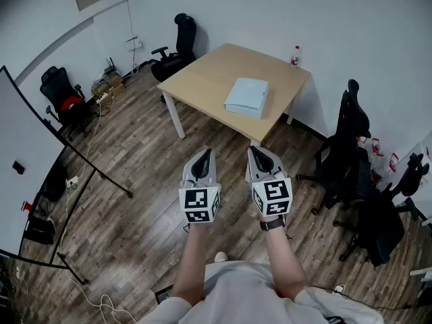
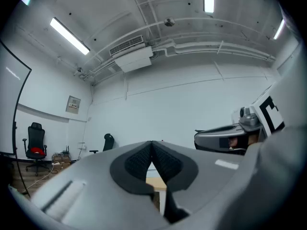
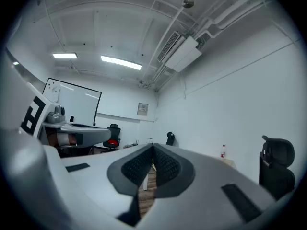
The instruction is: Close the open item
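A flat pale blue-white case (image 1: 247, 96) lies on the wooden table (image 1: 202, 79) at the far side of the room. Whether its lid is raised cannot be told from this distance. My left gripper (image 1: 204, 155) and right gripper (image 1: 256, 151) hover side by side over the floor, well short of the table. Both point toward it. In the left gripper view the jaws (image 2: 152, 145) meet at the tip with nothing between them. The right gripper view shows the same, tips (image 3: 153, 147) touching and holding nothing.
A small bottle (image 1: 295, 55) stands at the table's far corner by the wall. Black office chairs sit right of the table (image 1: 347, 140), behind it (image 1: 177, 46) and at the left wall (image 1: 64, 100). A whiteboard on a stand (image 1: 27, 154) flanks the left. Cables trail over the wooden floor.
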`<state>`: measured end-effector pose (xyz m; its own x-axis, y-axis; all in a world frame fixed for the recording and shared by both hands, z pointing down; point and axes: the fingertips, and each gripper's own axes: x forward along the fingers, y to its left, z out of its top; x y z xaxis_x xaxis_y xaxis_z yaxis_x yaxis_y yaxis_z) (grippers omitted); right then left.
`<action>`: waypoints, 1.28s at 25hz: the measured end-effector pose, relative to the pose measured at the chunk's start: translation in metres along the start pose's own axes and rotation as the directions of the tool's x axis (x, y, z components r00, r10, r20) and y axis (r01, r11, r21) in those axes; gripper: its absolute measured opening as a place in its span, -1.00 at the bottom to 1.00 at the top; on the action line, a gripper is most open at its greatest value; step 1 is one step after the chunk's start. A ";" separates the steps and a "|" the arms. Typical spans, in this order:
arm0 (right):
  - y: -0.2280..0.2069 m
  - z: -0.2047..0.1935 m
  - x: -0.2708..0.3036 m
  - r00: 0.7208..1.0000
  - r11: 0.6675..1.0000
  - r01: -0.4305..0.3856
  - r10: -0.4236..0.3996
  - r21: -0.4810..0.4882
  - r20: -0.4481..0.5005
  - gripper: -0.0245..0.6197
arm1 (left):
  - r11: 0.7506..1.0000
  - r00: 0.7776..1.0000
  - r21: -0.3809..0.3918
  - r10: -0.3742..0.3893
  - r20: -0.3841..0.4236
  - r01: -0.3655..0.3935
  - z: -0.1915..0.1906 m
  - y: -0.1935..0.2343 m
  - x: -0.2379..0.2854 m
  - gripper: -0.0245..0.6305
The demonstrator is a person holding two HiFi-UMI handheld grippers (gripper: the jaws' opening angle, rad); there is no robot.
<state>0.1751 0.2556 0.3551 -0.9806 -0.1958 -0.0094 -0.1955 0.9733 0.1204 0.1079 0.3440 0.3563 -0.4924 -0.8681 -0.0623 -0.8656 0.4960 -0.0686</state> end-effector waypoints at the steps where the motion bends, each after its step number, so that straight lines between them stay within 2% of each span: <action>1: 0.002 0.000 0.004 1.000 1.000 0.000 0.000 -0.004 -0.002 -0.89 | 1.000 1.000 -0.002 -0.003 0.002 0.003 0.000 0.004 0.001 -0.90; 11: 0.027 0.001 0.045 1.000 1.000 0.009 -0.009 -0.009 0.000 -0.89 | 1.000 1.000 -0.021 -0.022 0.015 0.022 -0.005 0.047 0.005 -0.90; 14: 0.042 -0.007 0.054 1.000 1.000 0.018 -0.018 0.013 0.004 -0.89 | 0.999 1.000 -0.038 -0.020 0.010 0.020 -0.017 0.065 0.001 -0.90; 18: 0.053 -0.035 0.061 0.998 1.000 0.019 -0.018 0.019 -0.053 -0.89 | 0.994 0.999 -0.100 -0.036 -0.030 0.033 -0.047 0.077 0.007 -0.90; 20: 0.048 -0.042 0.067 0.997 0.999 0.031 -0.030 0.019 -0.075 -0.89 | 0.989 0.997 -0.133 -0.067 -0.046 0.061 -0.055 0.077 0.018 -0.90; 24: 0.031 -0.045 0.089 0.995 0.997 0.065 -0.062 0.035 -0.084 -0.89 | 0.986 0.992 -0.126 -0.118 -0.037 0.113 -0.054 0.077 0.049 -0.90; 28: 0.013 -0.054 0.118 0.994 0.996 0.078 -0.074 0.043 -0.077 -0.89 | 0.979 0.987 -0.122 -0.161 0.022 0.162 -0.050 0.082 0.083 -0.90; 32: -0.026 -0.063 0.158 0.993 0.994 0.093 -0.089 0.057 -0.075 -0.89 | 0.968 0.979 -0.150 -0.194 0.062 0.202 -0.049 0.085 0.136 -0.90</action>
<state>0.0258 0.1919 0.4134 -0.9556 -0.2897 0.0548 -0.2863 0.9561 0.0621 -0.0367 0.2673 0.3913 -0.3081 -0.9450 -0.1096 -0.9508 0.3019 0.0699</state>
